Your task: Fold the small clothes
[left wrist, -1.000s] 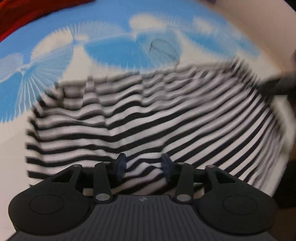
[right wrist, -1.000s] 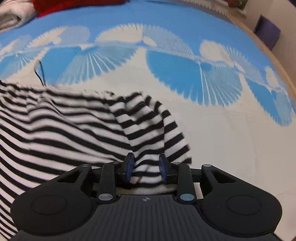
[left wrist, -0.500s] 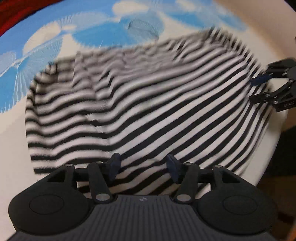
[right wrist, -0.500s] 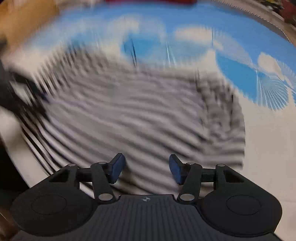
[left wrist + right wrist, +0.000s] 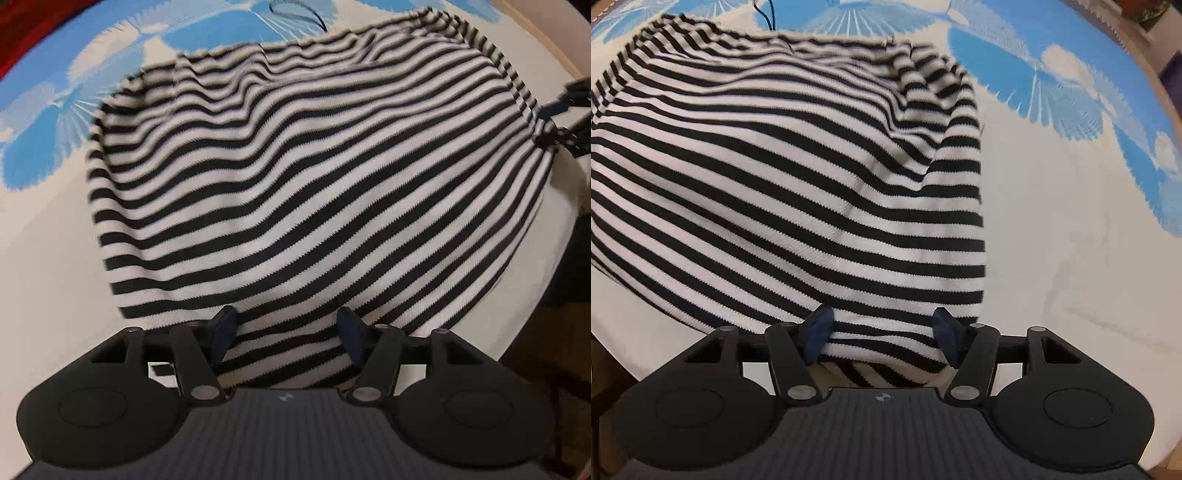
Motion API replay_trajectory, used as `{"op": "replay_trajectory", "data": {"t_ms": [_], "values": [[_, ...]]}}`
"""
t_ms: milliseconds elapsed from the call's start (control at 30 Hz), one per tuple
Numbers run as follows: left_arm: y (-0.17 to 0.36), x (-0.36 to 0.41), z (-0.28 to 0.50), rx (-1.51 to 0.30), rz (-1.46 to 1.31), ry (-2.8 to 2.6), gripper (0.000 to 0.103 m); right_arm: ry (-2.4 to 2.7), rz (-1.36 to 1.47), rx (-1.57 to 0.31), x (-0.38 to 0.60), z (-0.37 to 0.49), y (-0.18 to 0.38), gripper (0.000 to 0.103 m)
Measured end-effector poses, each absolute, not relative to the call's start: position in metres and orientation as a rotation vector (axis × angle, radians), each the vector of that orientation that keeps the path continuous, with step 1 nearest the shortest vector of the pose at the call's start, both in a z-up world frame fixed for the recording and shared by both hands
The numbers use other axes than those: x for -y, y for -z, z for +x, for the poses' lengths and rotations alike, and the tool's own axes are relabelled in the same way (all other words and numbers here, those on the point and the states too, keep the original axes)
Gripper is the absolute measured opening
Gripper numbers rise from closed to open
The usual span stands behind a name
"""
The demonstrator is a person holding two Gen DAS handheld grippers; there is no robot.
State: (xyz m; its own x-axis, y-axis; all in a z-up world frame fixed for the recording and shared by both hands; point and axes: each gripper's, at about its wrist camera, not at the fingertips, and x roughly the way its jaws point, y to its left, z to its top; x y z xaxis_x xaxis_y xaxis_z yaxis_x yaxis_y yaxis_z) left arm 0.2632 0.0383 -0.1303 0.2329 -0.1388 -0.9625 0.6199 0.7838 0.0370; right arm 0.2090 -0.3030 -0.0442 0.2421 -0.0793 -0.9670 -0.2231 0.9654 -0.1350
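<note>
A black-and-white striped garment lies spread on a white and blue patterned cloth; it also fills the right wrist view. My left gripper is open, its blue pads apart over the garment's near hem. My right gripper is open too, straddling the near hem at the garment's right corner. The right gripper also shows at the far right edge of the left wrist view, beside the garment's far corner.
The blue and white fan-patterned cloth covers the surface. A red fabric lies at the back left. A thin dark cable lies beyond the garment. The surface edge drops off at right.
Both grippers have opened wide and let go of the garment. The garment has been laid down flat and spread, and both cameras have pulled back over its near hem.
</note>
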Motion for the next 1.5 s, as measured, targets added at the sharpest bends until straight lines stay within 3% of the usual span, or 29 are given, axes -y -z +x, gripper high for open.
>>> {"op": "replay_trajectory", "data": {"t_ms": [167,267,467,600,733,900,1367,1500], "values": [[0.072,-0.043,0.25,-1.048,0.414,0.42,0.067,-0.007,-0.186,-1.183,0.308,0.194,-0.003,0.061],[0.039,-0.05,0.227,-0.934,0.332,0.375,0.076,0.129,-0.119,-1.079,0.321,0.179,-0.025,0.062],[0.044,-0.068,0.179,-0.868,0.147,0.214,0.078,0.218,-0.033,-1.004,0.315,0.14,-0.035,0.062],[0.055,-0.085,0.16,-0.888,0.033,0.079,0.069,0.215,-0.037,-0.991,0.303,0.123,-0.033,0.062],[0.065,-0.094,0.16,-0.926,-0.018,0.016,0.049,0.216,-0.038,-0.996,0.297,0.113,-0.031,0.062],[0.066,-0.098,0.162,-0.924,-0.069,0.0,0.035,0.217,0.016,-0.967,0.3,0.105,-0.021,0.062],[0.098,-0.137,0.165,-1.016,-0.361,-0.042,0.033,0.215,0.075,-1.04,0.318,0.109,-0.001,0.062],[0.11,-0.138,0.174,-1.065,-0.455,-0.044,0.037,0.229,0.093,-1.046,0.33,0.11,0.003,0.062]]}}
